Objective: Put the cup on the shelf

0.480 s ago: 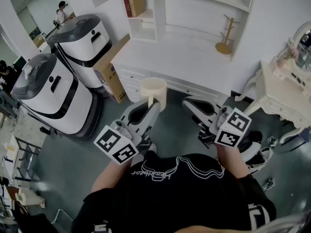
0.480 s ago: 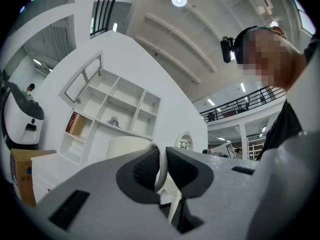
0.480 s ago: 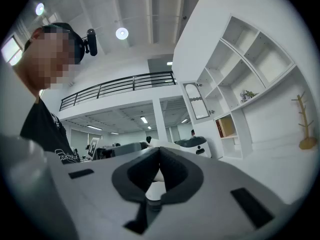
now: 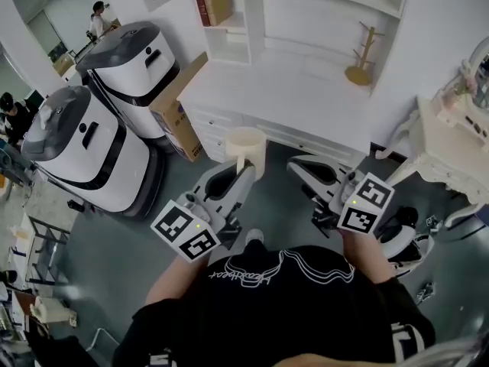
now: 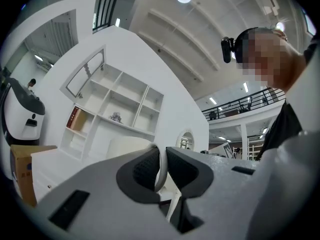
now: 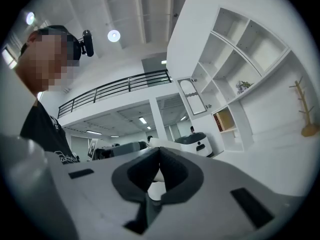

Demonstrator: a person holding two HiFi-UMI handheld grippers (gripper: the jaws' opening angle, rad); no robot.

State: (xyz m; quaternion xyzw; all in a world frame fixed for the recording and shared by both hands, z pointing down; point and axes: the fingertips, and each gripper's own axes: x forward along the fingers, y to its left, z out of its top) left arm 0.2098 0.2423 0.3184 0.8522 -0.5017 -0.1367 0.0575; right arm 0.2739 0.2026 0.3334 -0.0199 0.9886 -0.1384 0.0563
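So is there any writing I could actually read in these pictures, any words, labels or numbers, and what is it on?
Nothing can be read for certain.
White script on the black T-shirt: upside down and looping, not legible.
Coloured label on the cardboard box: too small to read.
Spines of the books in the shelf: too small to read.
Faces of the left cube and the right cube: black-and-white square patterns only, no letters.

Ahead of the left claw (image 4: 246, 170) stands a white desk (image 4: 283, 98) with a shelf unit (image 4: 229, 40) against the white wall (image 4: 451, 44). Left of that claw, two white-and-grey machines (image 4: 84, 147) and a cardboard box (image 4: 174, 121) sit on the grey floor (image 4: 99, 251); right of the right claw (image 4: 296, 162) stands an ornate white table (image 4: 447, 147).
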